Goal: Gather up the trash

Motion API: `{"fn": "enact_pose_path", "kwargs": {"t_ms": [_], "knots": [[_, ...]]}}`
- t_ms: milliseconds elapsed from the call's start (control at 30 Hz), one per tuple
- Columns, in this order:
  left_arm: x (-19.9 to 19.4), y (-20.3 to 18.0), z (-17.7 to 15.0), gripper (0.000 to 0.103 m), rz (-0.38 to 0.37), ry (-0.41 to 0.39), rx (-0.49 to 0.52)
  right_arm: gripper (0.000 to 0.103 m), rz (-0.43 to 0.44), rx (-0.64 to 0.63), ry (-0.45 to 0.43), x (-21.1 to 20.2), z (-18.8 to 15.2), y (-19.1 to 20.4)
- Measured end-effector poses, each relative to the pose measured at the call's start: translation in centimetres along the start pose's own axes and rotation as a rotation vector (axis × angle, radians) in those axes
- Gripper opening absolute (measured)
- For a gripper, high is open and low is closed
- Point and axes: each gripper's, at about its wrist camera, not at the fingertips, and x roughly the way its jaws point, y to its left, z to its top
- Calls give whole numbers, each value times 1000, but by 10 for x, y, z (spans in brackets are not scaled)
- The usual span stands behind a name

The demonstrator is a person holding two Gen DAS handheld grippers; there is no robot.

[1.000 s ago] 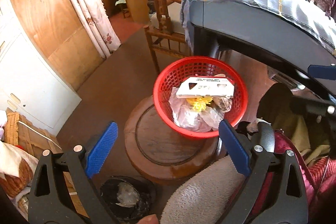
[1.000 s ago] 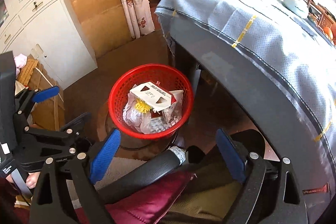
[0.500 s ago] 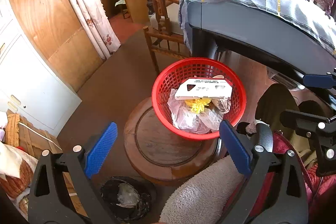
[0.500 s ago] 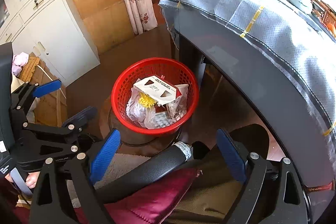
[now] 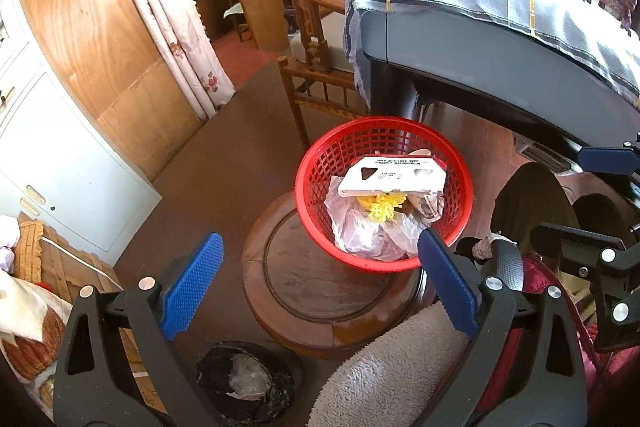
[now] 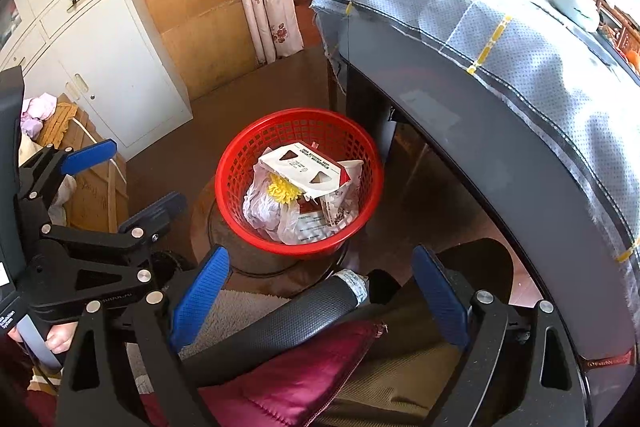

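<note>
Both grippers have lifted slightly; left gripper [image 5: 316, 291] and right gripper [image 6: 320, 295] gape empty. Red basket [image 5: 312, 163] holds the trash, centre on the stool [image 5: 288, 291]. Approach the rim squarely.

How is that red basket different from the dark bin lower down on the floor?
The red basket is an open plastic lattice perched on a round wooden stool; the black bin sits lower, on the floor, lined with a dark bag. The red basket is heaped with a white carton, plastic bags and something yellow; the black bin shows only one crumpled clear wrapper. Both are round and hold trash.
</note>
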Motion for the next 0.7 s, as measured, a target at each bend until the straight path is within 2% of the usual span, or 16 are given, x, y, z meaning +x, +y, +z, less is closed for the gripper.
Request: {"fn": "enact_pose_path", "kwargs": {"t_ms": [700], "knots": [[1, 0, 1, 94, 14, 2, 9, 91, 0, -1, -3, -2, 1, 1]]}}
